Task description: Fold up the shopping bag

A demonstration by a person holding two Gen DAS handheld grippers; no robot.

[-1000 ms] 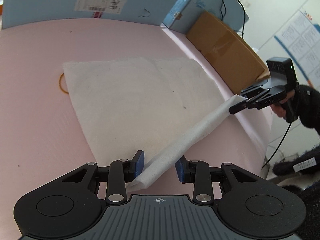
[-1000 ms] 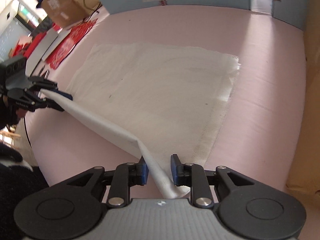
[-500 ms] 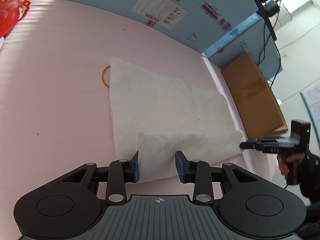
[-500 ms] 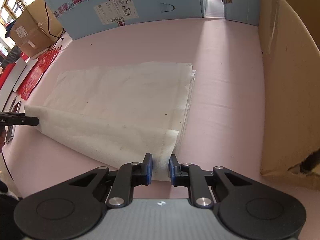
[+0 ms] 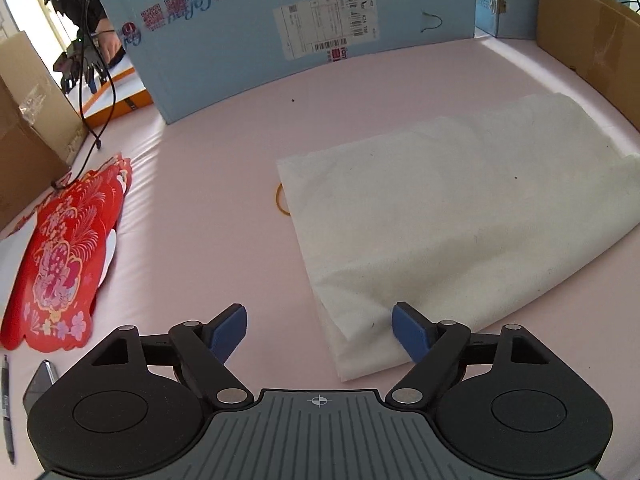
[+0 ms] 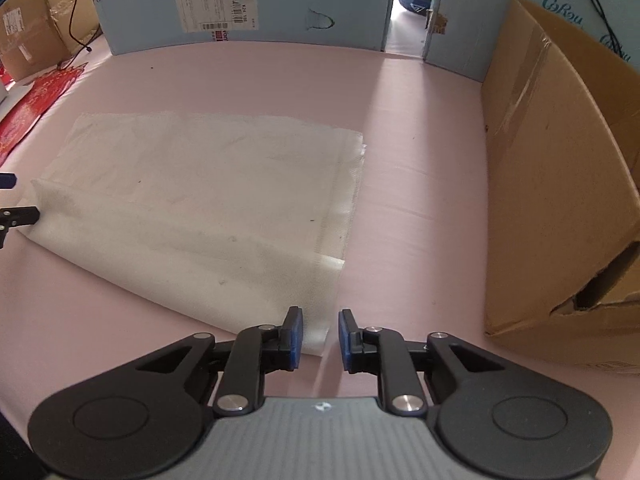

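Observation:
The white shopping bag point(image 5: 452, 216) lies folded over on the pink surface point(image 5: 208, 216). It also shows in the right wrist view point(image 6: 200, 216), with the folded flap on top. My left gripper point(image 5: 320, 326) is wide open at the bag's near left corner and holds nothing. My right gripper point(image 6: 319, 338) is open, its pads on either side of the bag's near right corner without gripping it. The left gripper's fingertips point(image 6: 16, 214) show at the far left edge of the right wrist view.
A yellow rubber band point(image 5: 281, 200) lies at the bag's left edge. A red paper decoration point(image 5: 64, 256) and a pen point(image 5: 7, 400) lie at the left. Blue cardboard walls point(image 5: 280, 20) stand behind, and a brown cardboard box point(image 6: 560, 184) stands at the right.
Both grippers carried the bag's near edge over, laid it down as a fold, then opened and let go. Both views swung round to look across the surface.

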